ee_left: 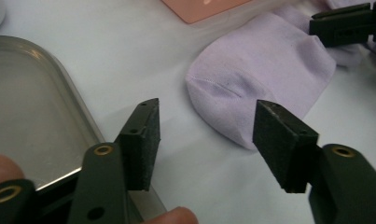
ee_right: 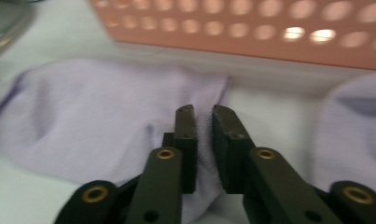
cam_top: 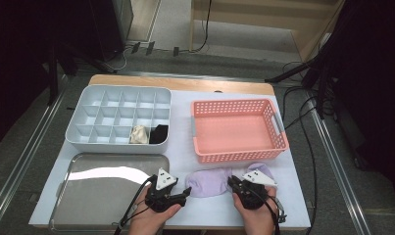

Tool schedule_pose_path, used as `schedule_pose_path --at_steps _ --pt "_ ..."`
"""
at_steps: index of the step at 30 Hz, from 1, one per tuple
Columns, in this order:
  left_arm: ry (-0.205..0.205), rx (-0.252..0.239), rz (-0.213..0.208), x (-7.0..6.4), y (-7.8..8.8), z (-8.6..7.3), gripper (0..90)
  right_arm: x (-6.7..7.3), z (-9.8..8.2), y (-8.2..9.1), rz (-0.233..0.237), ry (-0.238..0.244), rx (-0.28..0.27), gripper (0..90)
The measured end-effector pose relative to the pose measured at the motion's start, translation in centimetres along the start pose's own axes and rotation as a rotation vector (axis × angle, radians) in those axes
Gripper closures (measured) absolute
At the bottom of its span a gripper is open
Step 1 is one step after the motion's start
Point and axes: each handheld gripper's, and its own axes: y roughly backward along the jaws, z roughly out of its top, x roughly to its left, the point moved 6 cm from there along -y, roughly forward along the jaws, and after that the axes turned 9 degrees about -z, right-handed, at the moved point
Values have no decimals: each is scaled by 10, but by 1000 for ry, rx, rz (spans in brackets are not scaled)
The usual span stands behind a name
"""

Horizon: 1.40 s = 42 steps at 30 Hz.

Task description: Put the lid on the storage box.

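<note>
A lilac sock (cam_top: 209, 182) lies flat on the white table just in front of the pink basket (cam_top: 283, 142). My right gripper (cam_top: 231, 182) is shut on the sock's right end, and the right gripper view shows a fold of lilac fabric (ee_right: 106, 121) pinched between the jaws of that gripper (ee_right: 203, 135). More lilac cloth (cam_top: 261, 169) lies beside that hand. My left gripper (cam_top: 187, 193) stands open at the sock's left end. In the left gripper view the gripper (ee_left: 209, 137) has its jaws apart, with the rounded toe (ee_left: 251, 88) just ahead and neither pad touching it.
A metal tray (cam_top: 107, 196) lies at the front left, close to my left hand. Behind it a white divided organiser (cam_top: 87, 122) holds a cream sock (cam_top: 139, 134) and a black sock (cam_top: 159, 133) in its front row. The basket is empty.
</note>
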Motion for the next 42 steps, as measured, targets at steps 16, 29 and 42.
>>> schedule_pose_path --at_steps 16,29,42 --pt "-12 58 47 11 2 2 900 -20 0 1 -74 43 -15 842" --pt "26 -13 -29 0 -7 14 578 -22 -2 1 -54 -10 -26 757" --pt "-35 43 42 6 -7 9 900 -17 1 1 -29 13 -24 845"
